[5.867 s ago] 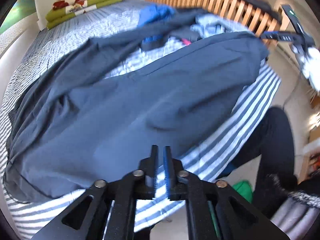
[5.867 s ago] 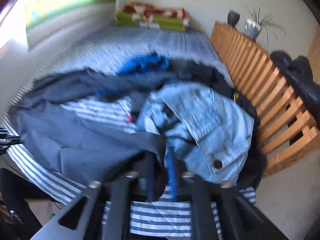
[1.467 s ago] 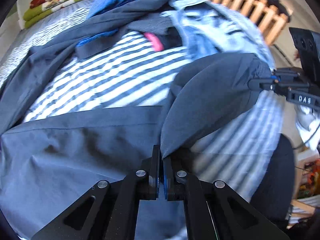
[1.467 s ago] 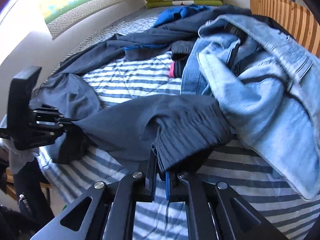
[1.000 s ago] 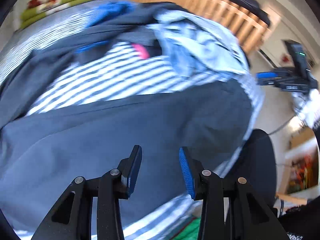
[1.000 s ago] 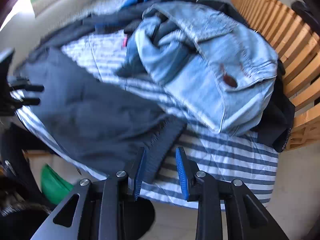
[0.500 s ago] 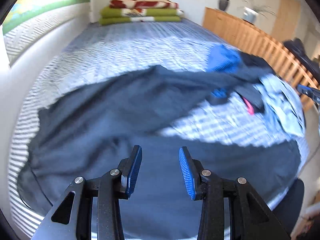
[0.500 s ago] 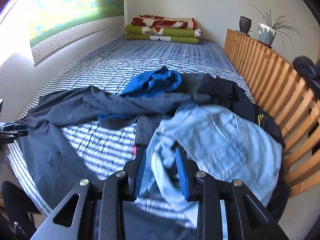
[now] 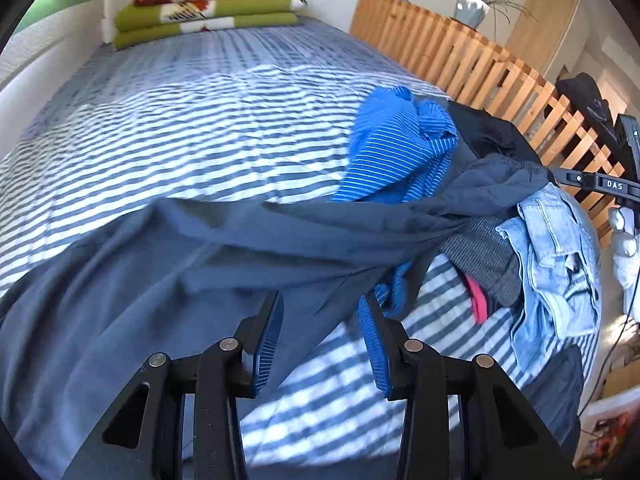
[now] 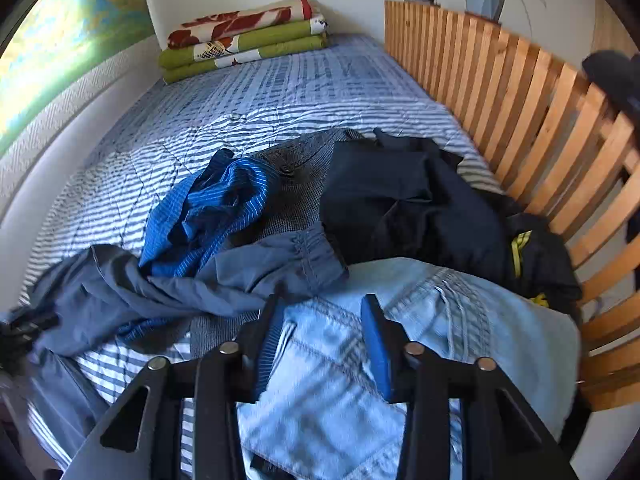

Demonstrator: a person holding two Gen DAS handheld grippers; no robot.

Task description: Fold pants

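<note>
Left wrist view: left hand-held gripper (image 9: 320, 320) jaws apart, opening, nothing between ribbed blue pads, above slate-blue pants (image 9: 168, 272). Pants smooth thin fabric, spread wrinkled over striped quilted bed (image 9: 200, 120), lower part cut off by frame edge. Beside pants: crumpled blue pinstriped shirt (image 9: 396, 152), light denim jeans (image 9: 560, 264).

Right wrist view: right hand-held gripper (image 10: 320, 332) jaws apart, opening, nothing gripped, over blurred jeans (image 10: 460, 320). Pants (image 10: 240, 276) elastic waistband just beyond the pads; legs trail left, partly hidden. Black garment (image 10: 412, 208) by slatted wooden footboard (image 10: 520, 96).

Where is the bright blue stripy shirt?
The blue striped shirt lies crumpled on the striped bed cover, left of the black clothes, with the grey-blue pants in front of it.
</note>
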